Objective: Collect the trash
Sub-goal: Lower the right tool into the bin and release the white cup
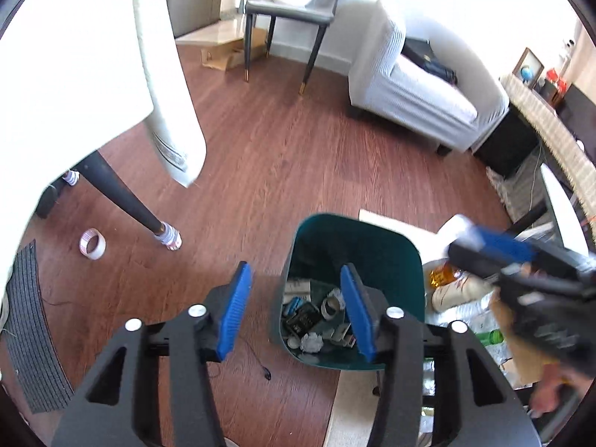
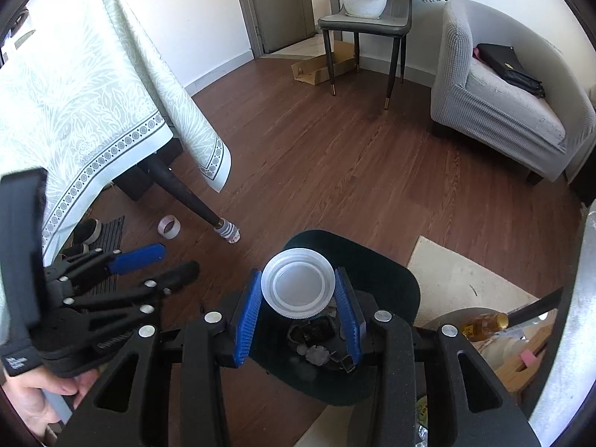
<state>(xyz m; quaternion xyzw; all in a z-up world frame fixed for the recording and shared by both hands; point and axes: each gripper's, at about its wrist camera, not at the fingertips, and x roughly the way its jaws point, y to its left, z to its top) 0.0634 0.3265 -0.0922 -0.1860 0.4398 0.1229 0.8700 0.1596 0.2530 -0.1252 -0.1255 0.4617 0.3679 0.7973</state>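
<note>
Two hand-held grippers, right (image 2: 300, 307) clamping plastic lid (image 2: 298, 286) above bin (image 2: 387, 272), left (image 1: 294, 307) wide open, empty

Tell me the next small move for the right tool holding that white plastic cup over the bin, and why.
Probably open the right tool and let the white cup drop. The right wrist view shows the cup between its blue pads, directly over the dark green bin, which already holds trash. The left tool is open and empty, beside the bin.
</note>
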